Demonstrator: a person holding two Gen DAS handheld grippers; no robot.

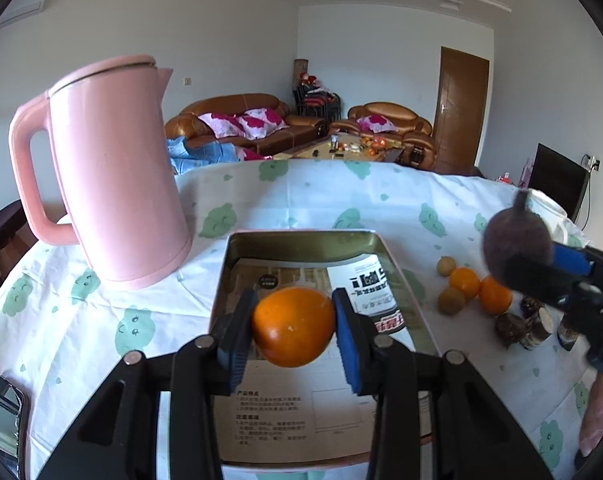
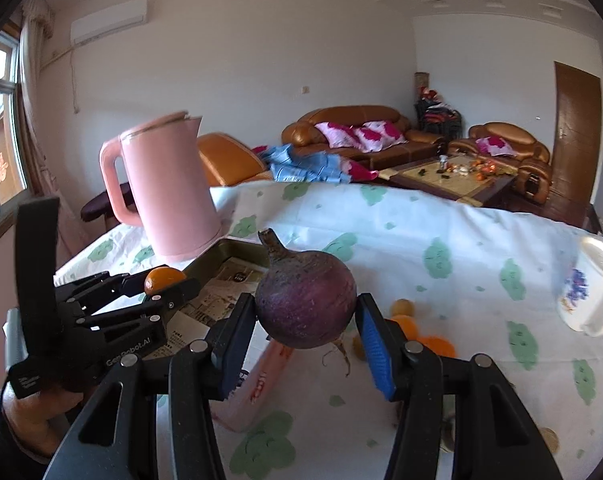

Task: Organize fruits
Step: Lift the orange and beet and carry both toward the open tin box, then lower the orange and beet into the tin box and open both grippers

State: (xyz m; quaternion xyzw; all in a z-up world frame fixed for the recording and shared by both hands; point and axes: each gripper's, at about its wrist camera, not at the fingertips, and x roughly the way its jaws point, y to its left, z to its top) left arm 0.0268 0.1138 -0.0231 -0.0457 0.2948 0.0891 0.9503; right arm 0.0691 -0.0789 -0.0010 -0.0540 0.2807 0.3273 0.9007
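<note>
Transport step: left gripper (image 1: 293, 326) fingers clamped on an orange (image 1: 293, 326) above the tray (image 1: 301, 236), right gripper (image 2: 307, 318) fingers clamped on a purple fruit (image 2: 306, 300) just right of the tray; next, lower and release into it.

My left gripper (image 1: 294, 326) points forward and somewhat downward, its two blue-padded fingers (image 1: 347, 340) pressed against the sides of an orange (image 1: 293, 326), which hangs clear between them. My right gripper (image 2: 306, 312) tilts down at much the same angle, its pads (image 2: 375, 350) clamped on either side of a purple fruit (image 2: 306, 306) with its stalk end up. From the right wrist view, my left gripper sits off to the left, and my hand (image 2: 33, 412) grips its black handle from below.
</note>
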